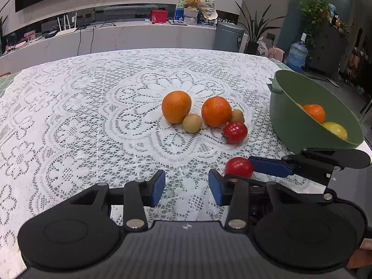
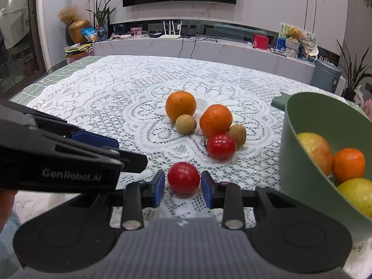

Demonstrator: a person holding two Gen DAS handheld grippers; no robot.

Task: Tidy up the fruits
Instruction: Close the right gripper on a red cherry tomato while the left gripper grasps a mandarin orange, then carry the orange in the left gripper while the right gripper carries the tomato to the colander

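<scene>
r gripper (image 2: 183, 187) is spread w/ the near tomato (image 2: 183, 177) between its pads, a sliver of gap each side, not clenched; tomato sits on the lace cloth (image 2: 104, 107). only r view shows "genrobot.ai" on the l gripper (image 1: 186, 187), which is spread, holding nothing. bowl (image 2: 300, 153) at right holds 3 fruits in r view, 2 in l view. cloth's left half lies bare.

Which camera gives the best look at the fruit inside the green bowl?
The right wrist view. It looks into the green bowl and shows three fruits: an orange one and two yellow ones. The left wrist view sees the bowl more from its side, so only the orange fruit and one yellow fruit peek over the rim.
</scene>
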